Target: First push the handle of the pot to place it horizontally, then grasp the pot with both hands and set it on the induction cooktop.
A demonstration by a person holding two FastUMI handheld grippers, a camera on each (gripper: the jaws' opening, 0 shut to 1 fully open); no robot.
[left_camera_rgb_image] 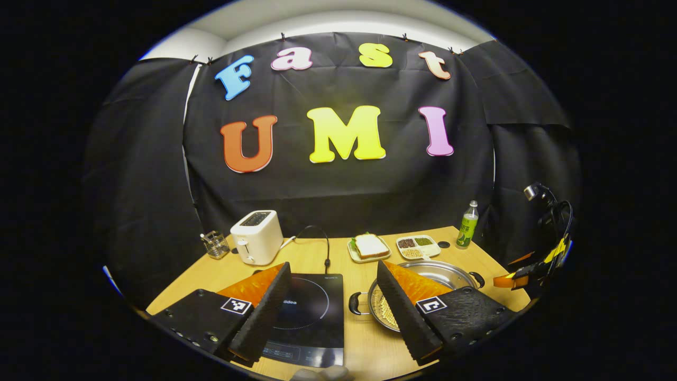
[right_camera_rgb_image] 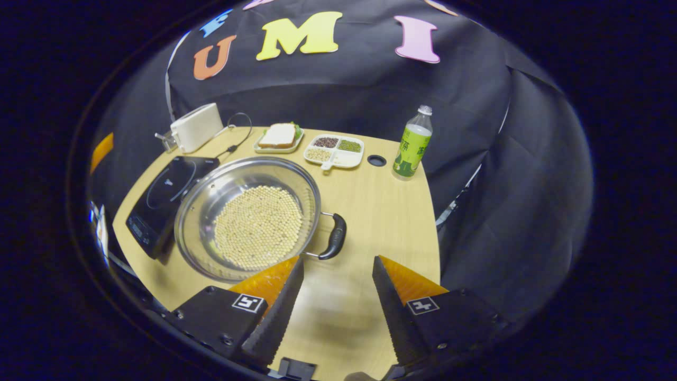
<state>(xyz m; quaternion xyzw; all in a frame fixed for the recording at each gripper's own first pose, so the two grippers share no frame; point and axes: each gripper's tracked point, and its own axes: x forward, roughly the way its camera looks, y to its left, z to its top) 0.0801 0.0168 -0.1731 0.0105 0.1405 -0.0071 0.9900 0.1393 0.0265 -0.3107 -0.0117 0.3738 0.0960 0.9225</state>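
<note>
Pot (right_camera_rgb_image: 248,217) of pale beans on counter (right_camera_rgb_image: 386,211) just beside induction cooktop (right_camera_rgb_image: 164,201), not yet on it; right gripper (right_camera_rgb_image: 336,296) jaws apart near black side handle (right_camera_rgb_image: 336,236), left gripper (left_camera_rgb_image: 333,301) jaws apart over cooktop edge, presumably staged for the push.

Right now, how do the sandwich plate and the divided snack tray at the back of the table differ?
The sandwich plate holds one stacked sandwich; the divided tray holds separate dark, green and pale piles in compartments. The plate sits nearer the toaster, the tray nearer the bottle. Both are pale, shallow dishes.
</note>
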